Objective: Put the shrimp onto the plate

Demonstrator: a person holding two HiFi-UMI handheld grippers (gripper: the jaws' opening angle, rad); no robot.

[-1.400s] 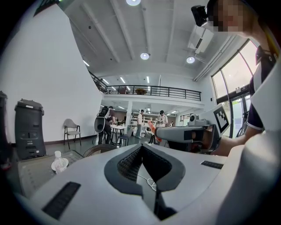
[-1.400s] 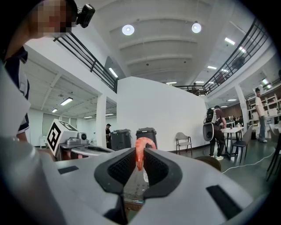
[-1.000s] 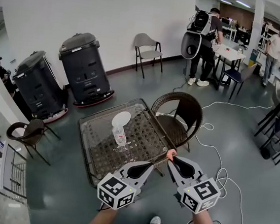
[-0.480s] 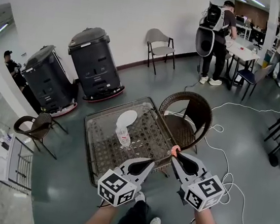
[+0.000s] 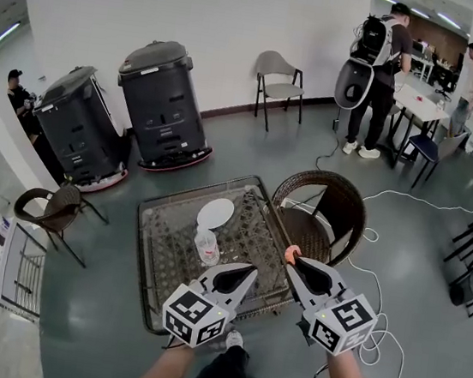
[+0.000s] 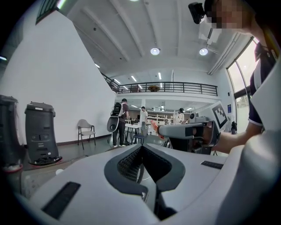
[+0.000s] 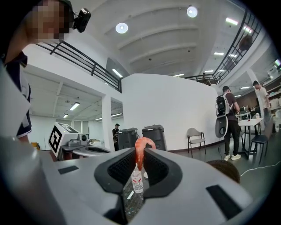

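Right gripper (image 7: pixel 139 154) pinching shrimp (image 7: pixel 140 147), bottle (image 7: pixel 137 181) label unreadable

An open office hall, used also as a test space.
The grey floor (image 5: pixel 250 151) is wide and bare below a high white wall (image 5: pixel 200 6). At the far end, people stand by desks (image 5: pixel 421 103) under a gallery railing (image 6: pixel 175 88) and round ceiling lamps (image 6: pixel 154 51). Two black wheeled machines (image 5: pixel 163 101) are parked at the wall, and loose cables (image 5: pixel 408 198) lie on the floor.

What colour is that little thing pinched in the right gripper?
Orange-pink: it's the shrimp, clearest in the right gripper view.
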